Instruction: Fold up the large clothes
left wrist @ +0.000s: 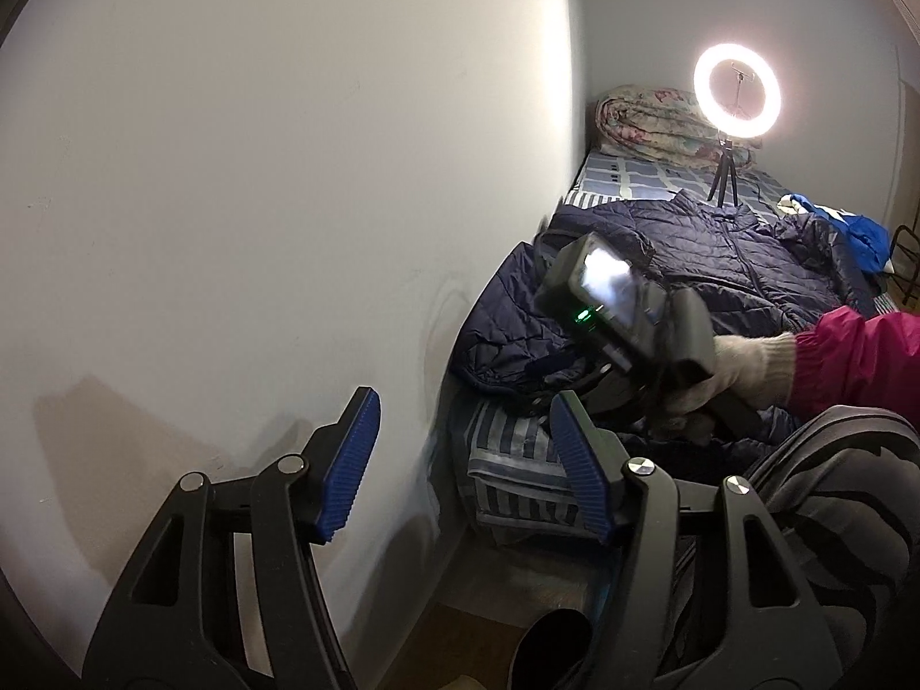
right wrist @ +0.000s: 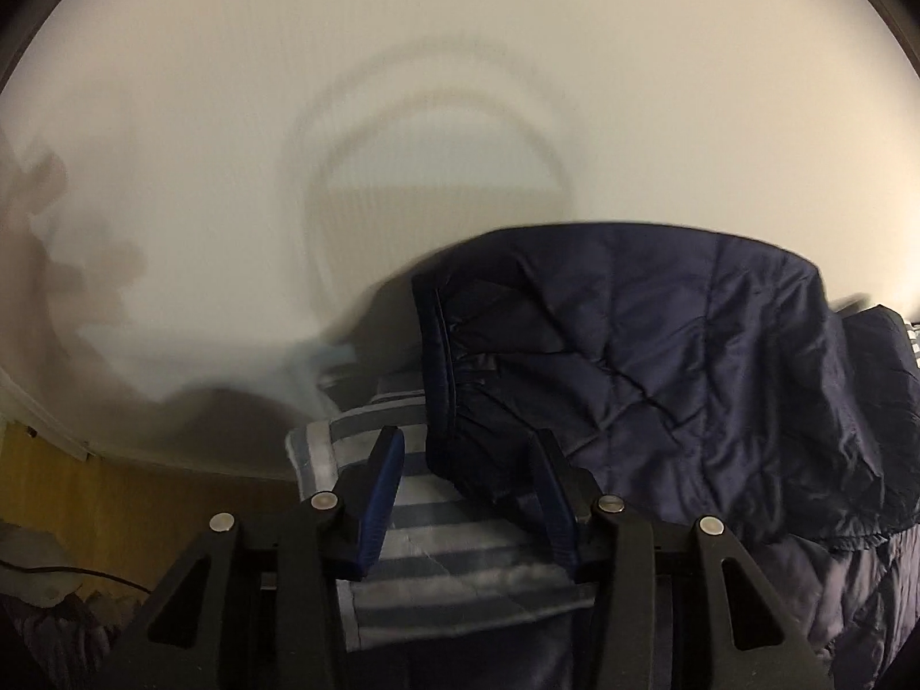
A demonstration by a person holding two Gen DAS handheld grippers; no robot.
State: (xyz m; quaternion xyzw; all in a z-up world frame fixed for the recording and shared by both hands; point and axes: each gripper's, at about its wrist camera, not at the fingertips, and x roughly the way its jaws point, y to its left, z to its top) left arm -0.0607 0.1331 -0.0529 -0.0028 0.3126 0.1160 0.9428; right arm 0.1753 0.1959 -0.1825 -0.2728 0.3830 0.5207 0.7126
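Note:
A navy quilted puffer jacket (left wrist: 724,253) lies spread on the bed, one sleeve (left wrist: 512,322) folded over toward the wall. My left gripper (left wrist: 466,460) is open and empty, off the bed's corner, pointing at the wall. In the left wrist view the right gripper's body (left wrist: 621,310) is held by a gloved hand (left wrist: 742,368) over the jacket's near edge. In the right wrist view my right gripper (right wrist: 468,483) is open, and the sleeve's cuff end (right wrist: 460,402) hangs just between its blue fingers (right wrist: 382,489), not clamped.
A white wall (left wrist: 259,201) runs along the bed's left side. The bed has a blue striped sheet (left wrist: 512,477). A lit ring light on a tripod (left wrist: 736,92) stands on the bed before a rolled floral quilt (left wrist: 650,121). Blue clothing (left wrist: 862,230) lies at right. Wooden floor (right wrist: 115,494) lies below.

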